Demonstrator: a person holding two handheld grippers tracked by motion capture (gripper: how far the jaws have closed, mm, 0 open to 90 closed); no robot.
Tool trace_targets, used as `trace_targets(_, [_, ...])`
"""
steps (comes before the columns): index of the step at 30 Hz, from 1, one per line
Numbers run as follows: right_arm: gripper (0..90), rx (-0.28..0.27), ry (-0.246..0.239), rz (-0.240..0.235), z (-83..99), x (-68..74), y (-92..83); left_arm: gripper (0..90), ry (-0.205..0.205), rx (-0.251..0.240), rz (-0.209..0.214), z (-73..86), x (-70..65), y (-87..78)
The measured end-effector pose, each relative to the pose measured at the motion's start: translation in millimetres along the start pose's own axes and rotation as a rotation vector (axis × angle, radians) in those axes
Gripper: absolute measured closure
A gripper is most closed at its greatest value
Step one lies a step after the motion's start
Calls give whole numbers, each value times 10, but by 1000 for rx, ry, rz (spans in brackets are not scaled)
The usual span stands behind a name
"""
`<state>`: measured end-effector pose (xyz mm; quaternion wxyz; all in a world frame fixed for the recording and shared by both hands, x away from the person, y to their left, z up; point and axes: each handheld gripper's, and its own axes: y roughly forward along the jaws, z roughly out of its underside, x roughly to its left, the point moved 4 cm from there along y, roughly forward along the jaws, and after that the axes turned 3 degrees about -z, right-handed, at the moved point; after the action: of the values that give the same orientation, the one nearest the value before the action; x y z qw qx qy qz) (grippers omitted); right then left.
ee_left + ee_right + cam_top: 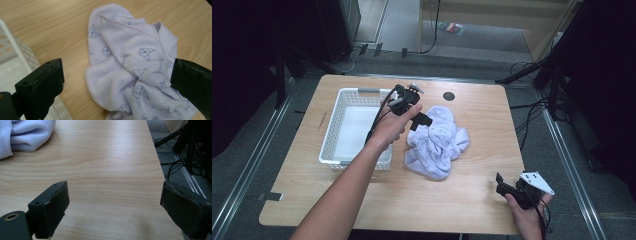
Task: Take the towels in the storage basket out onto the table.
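Basket (343,125): white perforated plastic, at the left of the wooden table (472,200); its floor shows bare in the high view. In the left gripper view its wall (20,53) stands just beside the left jaw.

Left gripper (416,116): held over the near-right rim of the basket, at the left edge of the cloth. Its jaws stand wide apart with nothing pressed between the pads; the left gripper view looks down between them onto the cloth from above, not touching it.

Cloth (437,140): a pale lilac towel with small printed faces, lying crumpled in a heap on the bare table just right of the basket, outside it. A stitched hem (130,25) folds across the top of the heap.

Right gripper (512,190): rests low near the front right corner of the table, well apart from the cloth. Its jaws are spread, with only wood grain between them; a fold of the cloth (27,135) shows at the upper left of the right gripper view.

Step in hand: judged as the approach to a pick, the left gripper poised open above the heap.

Next move: it calls for lowering the open jaws onto a raised fold, closing on enough thickness to hold, then lifting clear of the basket rim before carrying leftward.
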<state>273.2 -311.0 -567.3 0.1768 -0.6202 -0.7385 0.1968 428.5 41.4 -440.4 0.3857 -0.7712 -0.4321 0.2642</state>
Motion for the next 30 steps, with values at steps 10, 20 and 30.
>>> trace_targets(10, [86,1,-2,3,0,2,2,0,-28,-30,-40,65,304,-244])
trace_targets(20, [98,7,-12,1,1,8,5,0,-95,-50,-74,217,694,-399])
trace_targets(30, [100,8,-15,5,0,11,7,0,-141,-59,-123,410,1070,-570])
